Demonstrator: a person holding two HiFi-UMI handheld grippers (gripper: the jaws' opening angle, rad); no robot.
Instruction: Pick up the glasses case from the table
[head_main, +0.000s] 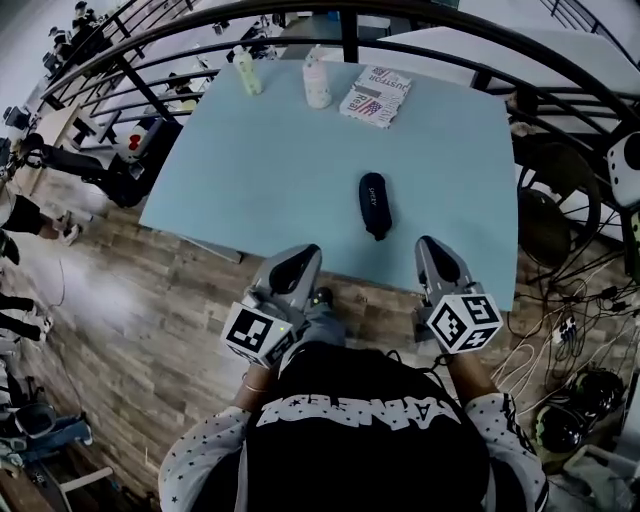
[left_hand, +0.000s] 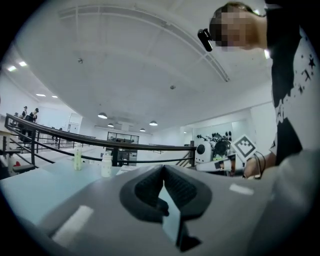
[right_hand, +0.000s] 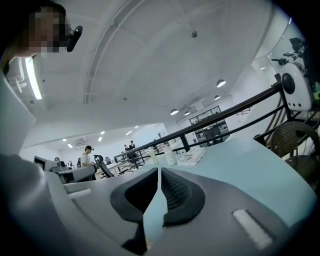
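Holding both grippers level at the near edge of the pale blue table (head_main: 250, 160), I have nothing in either one. My left gripper (head_main: 303, 255) has its jaws pressed together at the tips with no object between them, and my right gripper (head_main: 430, 245) is clenched on empty air in the same way.

The glasses case (head_main: 375, 205) lies flat on the table, ahead of me and between the two grippers, nearer the right one, its long axis pointing away from me. It sits well apart from the two bottles (head_main: 316, 78) and the printed packet (head_main: 376, 96) at the far edge.

I judge it light and fairly stiff, with a smooth rounded shell that could squirt out of a pinch near either end. I would spread the right jaws first, then close across its narrow middle, pads on the two long sides.
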